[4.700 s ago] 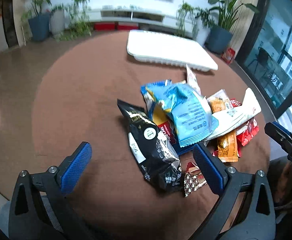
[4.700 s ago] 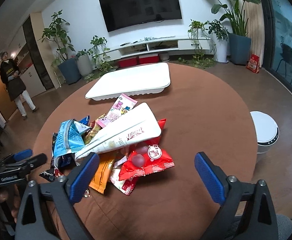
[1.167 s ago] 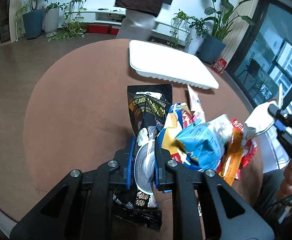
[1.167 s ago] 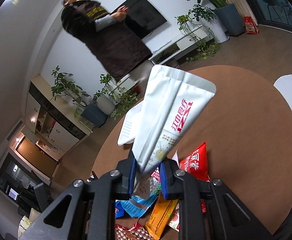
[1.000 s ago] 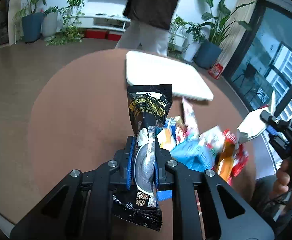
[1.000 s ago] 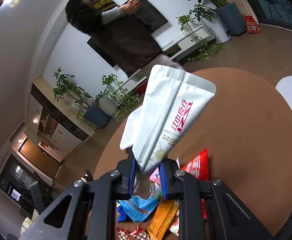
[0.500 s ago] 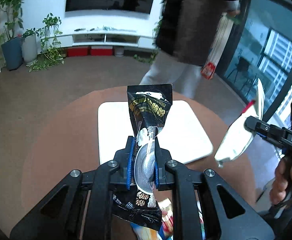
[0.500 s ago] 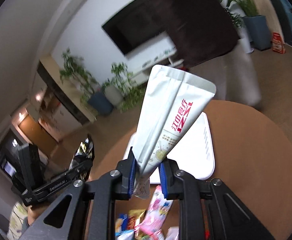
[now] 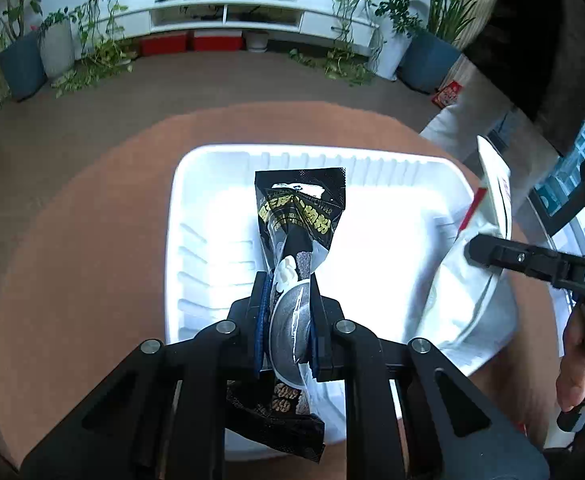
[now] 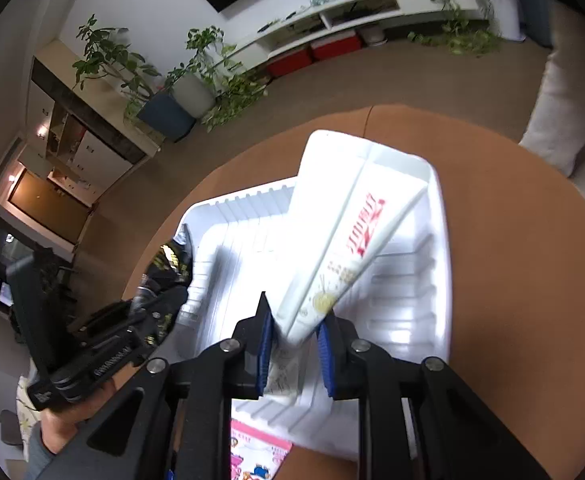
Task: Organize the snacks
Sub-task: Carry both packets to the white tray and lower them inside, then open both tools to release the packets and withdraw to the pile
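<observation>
My left gripper (image 9: 288,320) is shut on a black snack bag (image 9: 300,216) and holds it over the middle of the white tray (image 9: 196,216). My right gripper (image 10: 294,336) is shut on a white snack bag with red lettering (image 10: 352,224) and holds it over the tray (image 10: 408,304). The white bag (image 9: 468,276) and the right gripper (image 9: 532,260) show at the right of the left wrist view. The black bag (image 10: 164,268) and the left gripper (image 10: 104,356) show at the left of the right wrist view.
The tray lies on a round brown table (image 9: 92,208). A pink snack packet (image 10: 256,460) lies just before the tray's near edge. A person in light trousers (image 10: 568,120) stands beyond the table's far right. Potted plants (image 9: 24,60) and a TV shelf stand behind.
Both grippers have moved forward and down over the white tray, each still holding its bag. The snack pile has dropped out of view. The person has moved to the right.
</observation>
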A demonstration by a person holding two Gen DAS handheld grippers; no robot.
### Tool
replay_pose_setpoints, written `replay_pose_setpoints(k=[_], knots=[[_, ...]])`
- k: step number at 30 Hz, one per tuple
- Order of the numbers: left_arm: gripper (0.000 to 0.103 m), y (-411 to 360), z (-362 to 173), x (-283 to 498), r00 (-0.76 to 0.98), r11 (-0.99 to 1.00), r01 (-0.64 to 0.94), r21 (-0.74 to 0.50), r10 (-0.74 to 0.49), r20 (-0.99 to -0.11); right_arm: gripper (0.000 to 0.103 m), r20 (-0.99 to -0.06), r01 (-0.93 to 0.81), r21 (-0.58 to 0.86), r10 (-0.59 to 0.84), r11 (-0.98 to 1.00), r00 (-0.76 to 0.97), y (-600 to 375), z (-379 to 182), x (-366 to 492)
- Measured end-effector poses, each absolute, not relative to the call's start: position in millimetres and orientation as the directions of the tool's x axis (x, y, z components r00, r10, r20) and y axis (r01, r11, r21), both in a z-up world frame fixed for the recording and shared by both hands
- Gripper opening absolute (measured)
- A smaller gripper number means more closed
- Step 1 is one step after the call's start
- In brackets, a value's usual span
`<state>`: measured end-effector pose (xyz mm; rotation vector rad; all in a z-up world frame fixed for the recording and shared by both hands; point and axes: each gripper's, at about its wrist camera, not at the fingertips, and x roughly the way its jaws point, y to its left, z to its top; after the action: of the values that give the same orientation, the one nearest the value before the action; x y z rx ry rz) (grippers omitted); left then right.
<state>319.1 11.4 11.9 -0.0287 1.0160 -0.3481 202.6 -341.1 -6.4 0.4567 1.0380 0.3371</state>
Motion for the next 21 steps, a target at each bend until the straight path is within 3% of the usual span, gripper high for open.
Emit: replay_pose_setpoints(k=[8,10,14,16,18,19,21], knots=[[0.016,-16.3,-38.0,334.3,0.453,0.953,0.262,-0.151,-0.260,-0.853,0.024,-0.791,-0.043,0.454,0.424,0.890,0.442,-334.9,-22.0,213.7],[0.016,-20.0,-41.6,332.6,0.451,0.955,0.263,-0.137,-0.247,-0.857,0.032,-0.802,-0.031,0.437,0.405,0.899,0.438,-333.5,-21.9,217.1],[0.016,-23.7,-44.4,336.5,0.439,0.956,0.251,-0.155,-0.254,-0.862,0.038,-0.812,-0.043,0.409,0.386,0.911,0.437,-328.9,-20.7,213.4],[0.017,-20.0,-43.5,336.5,0.431,0.955,0.241,-0.174,-0.265,-0.862,0.062,-0.815,-0.047,0.392,0.371,0.919,0.445,-328.4,-16.8,209.4],[0.018,-12.4,-37.5,334.9,0.441,0.955,0.235,-0.181,-0.271,-0.856,0.068,-0.808,-0.042,0.400,0.374,0.916,0.456,-330.2,-12.7,205.4],[0.020,-7.9,-31.8,333.1,0.455,0.954,0.234,-0.187,-0.278,-0.846,0.068,-0.803,-0.034,0.411,0.380,0.911,0.459,-333.5,-10.2,202.5],[0.038,1.1,-14.6,324.7,0.487,0.949,0.236,-0.211,-0.304,-0.819,0.069,-0.787,-0.021,0.438,0.395,0.898,0.475,-342.8,-4.3,194.4]])
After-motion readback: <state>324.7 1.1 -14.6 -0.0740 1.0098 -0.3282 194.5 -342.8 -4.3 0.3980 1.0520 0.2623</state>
